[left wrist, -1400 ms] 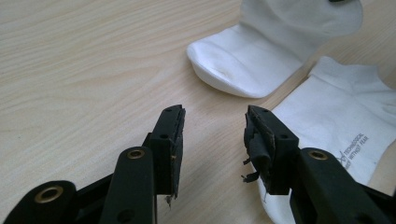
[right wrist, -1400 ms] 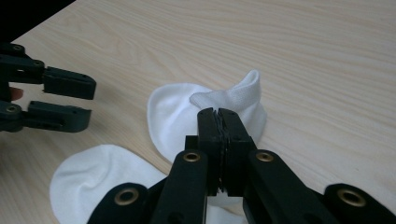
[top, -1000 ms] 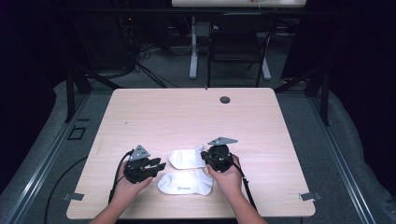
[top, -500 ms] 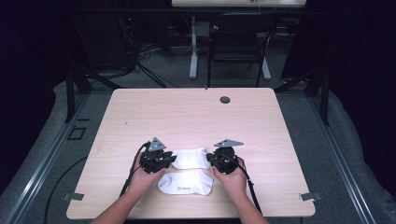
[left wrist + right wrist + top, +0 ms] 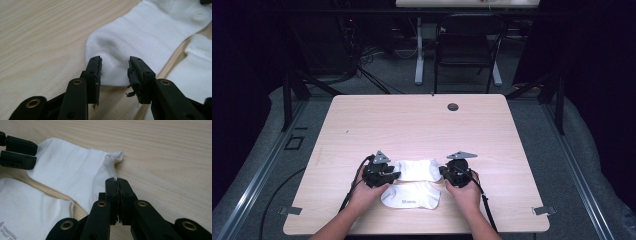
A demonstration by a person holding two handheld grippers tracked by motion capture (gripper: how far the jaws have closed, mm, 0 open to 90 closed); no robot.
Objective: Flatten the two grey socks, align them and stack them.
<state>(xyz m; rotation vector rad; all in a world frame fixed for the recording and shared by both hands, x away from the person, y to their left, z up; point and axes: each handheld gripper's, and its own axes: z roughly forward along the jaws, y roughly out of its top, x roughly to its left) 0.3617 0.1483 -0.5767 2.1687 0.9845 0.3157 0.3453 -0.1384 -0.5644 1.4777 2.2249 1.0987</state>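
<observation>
Two white socks are lying on the near part of the tabletop (image 5: 412,125), no container in play. The far sock (image 5: 416,169) is stretching left to right between both hands, its long axis running tong to tong. The left tongs (image 5: 393,175) are standing apart, having just been opening, with the sock's rounded end (image 5: 117,67) sitting between the pads but not pinched. The right tongs (image 5: 443,172) are pressed together on the sock's opposite edge (image 5: 111,163). The near sock (image 5: 411,196) is lying just beside it, towards the person, closer to the left hand (image 5: 364,192).
</observation>
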